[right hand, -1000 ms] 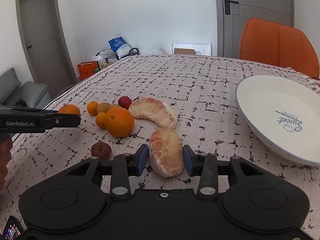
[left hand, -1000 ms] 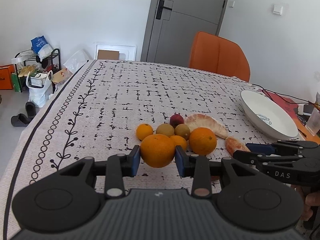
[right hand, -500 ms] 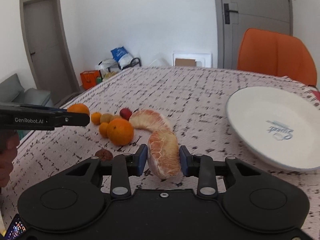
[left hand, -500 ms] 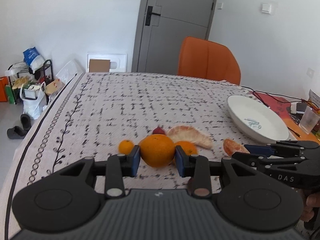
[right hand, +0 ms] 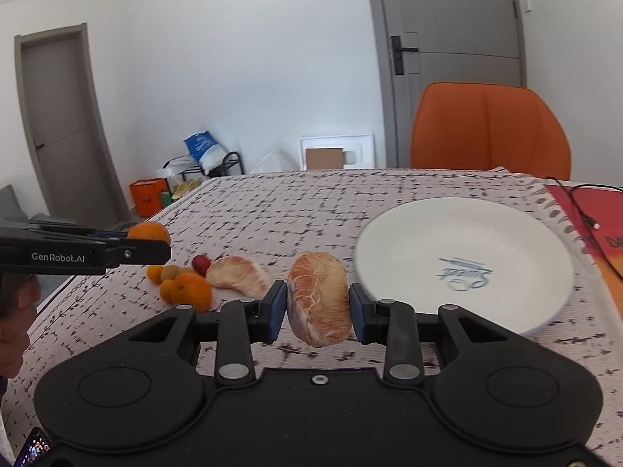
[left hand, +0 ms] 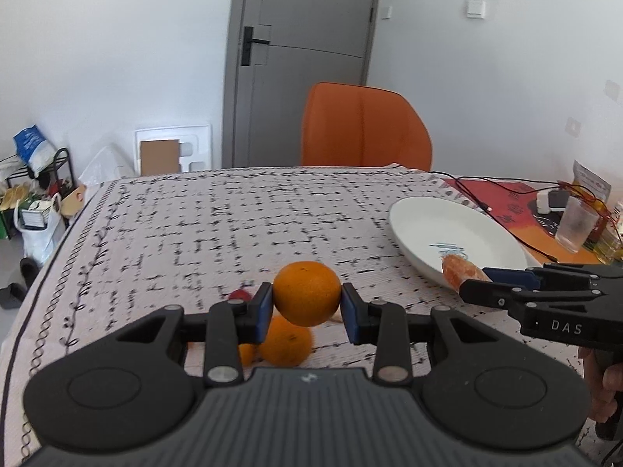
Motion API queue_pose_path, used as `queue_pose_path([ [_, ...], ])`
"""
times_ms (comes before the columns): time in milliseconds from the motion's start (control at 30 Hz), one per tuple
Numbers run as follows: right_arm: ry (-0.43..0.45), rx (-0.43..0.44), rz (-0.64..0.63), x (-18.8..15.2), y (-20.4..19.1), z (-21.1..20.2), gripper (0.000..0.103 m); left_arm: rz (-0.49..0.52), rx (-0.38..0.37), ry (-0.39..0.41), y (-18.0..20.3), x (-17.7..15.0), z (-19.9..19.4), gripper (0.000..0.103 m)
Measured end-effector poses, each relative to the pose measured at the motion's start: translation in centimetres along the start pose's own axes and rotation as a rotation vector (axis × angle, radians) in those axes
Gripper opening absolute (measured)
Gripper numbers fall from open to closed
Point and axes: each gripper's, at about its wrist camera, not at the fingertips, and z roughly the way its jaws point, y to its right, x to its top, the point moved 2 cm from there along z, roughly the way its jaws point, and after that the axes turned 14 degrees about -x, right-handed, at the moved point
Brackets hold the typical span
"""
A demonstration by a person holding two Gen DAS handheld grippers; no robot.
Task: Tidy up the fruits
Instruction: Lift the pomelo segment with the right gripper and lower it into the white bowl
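The table (left hand: 218,218), covered in a pale cloth with a black broken-line pattern, filled both views, and an orange chair (right hand: 488,128) stood at its far edge. On the right side of the table lay a wide white plate (right hand: 393,245), bare of fruit and with blue lettering at its centre. The remaining fruit sat in a loose cluster (right hand: 187,278) well apart from the plate: a large peeled citrus segment (right hand: 239,277), an orange, a few smaller orange and brownish fruits, and one small red one. The right gripper (right hand: 318,309) was clamped on a peeled citrus piece (right hand: 319,297), held clear of the cloth just beside the plate's near rim. The left gripper (left hand: 307,309) was closed around a whole orange (left hand: 307,292), lifted above the cluster, with the plate off to its right. The step in hand appeared to be the carry: both fruits had been picked up and neither was yet over the plate. The next move would probably call for bringing the right gripper over the rim, lowering the soft piece onto the plate's floor and opening the jaws gently, then doing the same with the orange, which was round and could roll unless set down low, away from the rim.
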Motion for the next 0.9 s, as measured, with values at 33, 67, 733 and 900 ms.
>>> queue_pose_path([
  [33,0.001,-0.007,0.005,0.0,0.3,0.0,0.033,0.005,-0.005,-0.002,0.2,0.1,0.2,0.035],
  [67,0.001,-0.013,0.01,0.0,0.7,0.0,0.033,0.009,-0.01,-0.003,0.5,0.2,0.5,0.035],
  [733,0.017,-0.146,0.118,-0.5,6.9,1.0,0.033,0.1,-0.087,-0.048,4.2,2.8,6.0,0.035],
  [900,0.018,-0.168,0.138,-0.6,8.2,1.6,0.033,0.115,-0.097,-0.058,4.9,3.5,7.5,0.035],
])
